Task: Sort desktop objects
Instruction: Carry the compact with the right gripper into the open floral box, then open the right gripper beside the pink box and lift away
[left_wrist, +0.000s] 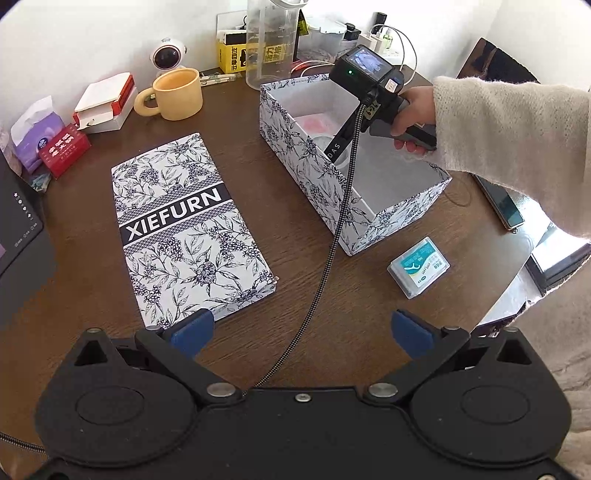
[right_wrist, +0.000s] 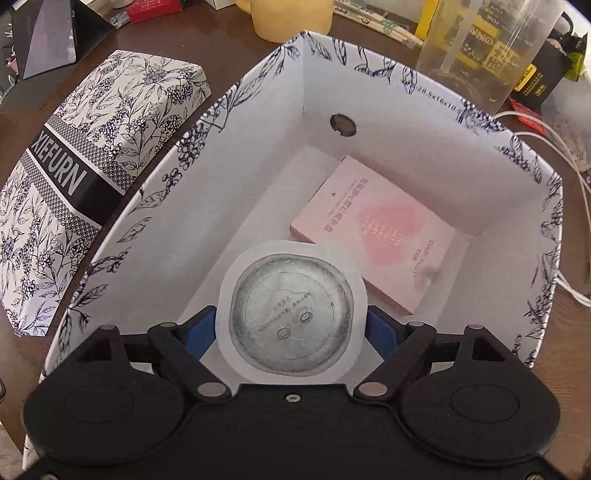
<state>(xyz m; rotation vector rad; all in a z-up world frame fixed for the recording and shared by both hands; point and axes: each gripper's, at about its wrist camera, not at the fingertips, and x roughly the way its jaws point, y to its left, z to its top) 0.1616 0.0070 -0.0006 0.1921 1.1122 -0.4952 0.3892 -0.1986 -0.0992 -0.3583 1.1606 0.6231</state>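
Reaching down into the open floral box (right_wrist: 480, 206), the right hand-held gripper (right_wrist: 291, 332) is clamped on a round foil-lidded cup (right_wrist: 290, 312) beside the pink packet (right_wrist: 376, 236), likely for stowing, while the left hand-held gripper (left_wrist: 301, 332) hovers spread apart over the tabletop (left_wrist: 314, 280)

- The right gripper (right_wrist: 291, 328) has its blue pads (right_wrist: 201, 328) mostly hidden behind the round foil-lidded container (right_wrist: 290, 314).
- The yellow mug (right_wrist: 291, 18), at twelve o'clock, is cut off by the top edge.
- The print on the pink box (right_wrist: 376, 232) is too blurred to read.
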